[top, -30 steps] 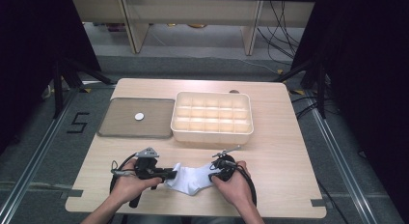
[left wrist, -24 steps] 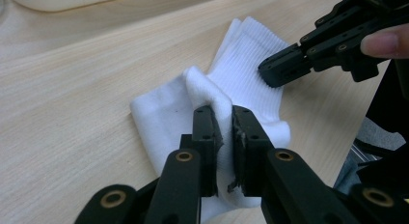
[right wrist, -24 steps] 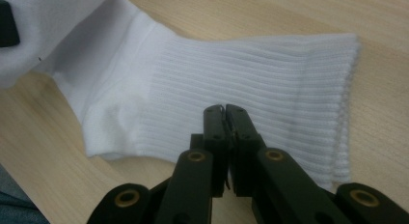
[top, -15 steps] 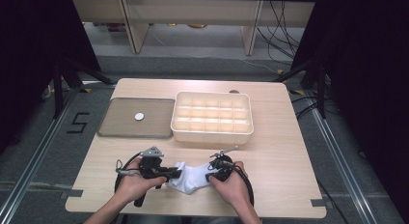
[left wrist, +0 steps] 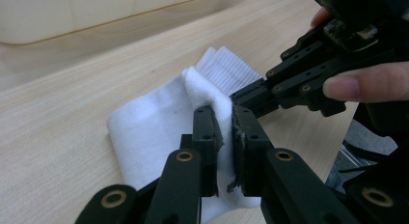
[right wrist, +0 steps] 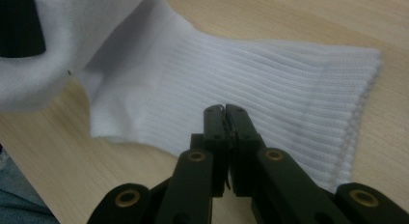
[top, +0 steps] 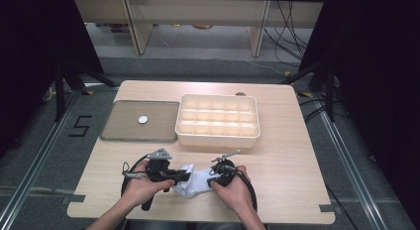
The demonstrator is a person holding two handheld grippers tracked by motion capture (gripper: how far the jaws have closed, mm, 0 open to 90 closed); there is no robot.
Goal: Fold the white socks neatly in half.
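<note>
Folding the white sock (top: 195, 182) at the table's (top: 297, 155) near edge, both grippers on it.
My left gripper (left wrist: 224, 122) pinches a raised fold; my right gripper (right wrist: 225, 119) has jaws pressed together on the ribbed cuff. Keep both pinches firm, carry the fold over evenly. Both hands low, jaws pointing inward toward each other.

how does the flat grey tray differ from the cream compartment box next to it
The flat grey tray is dark, shallow and undivided, with one small white round object lying in it. The cream compartment box is pale, taller-walled and split by a grid into many cells, none visibly holding anything. The tray sits to the left, the box to the right. Both are rectangular and rest on the light wooden table.
</note>
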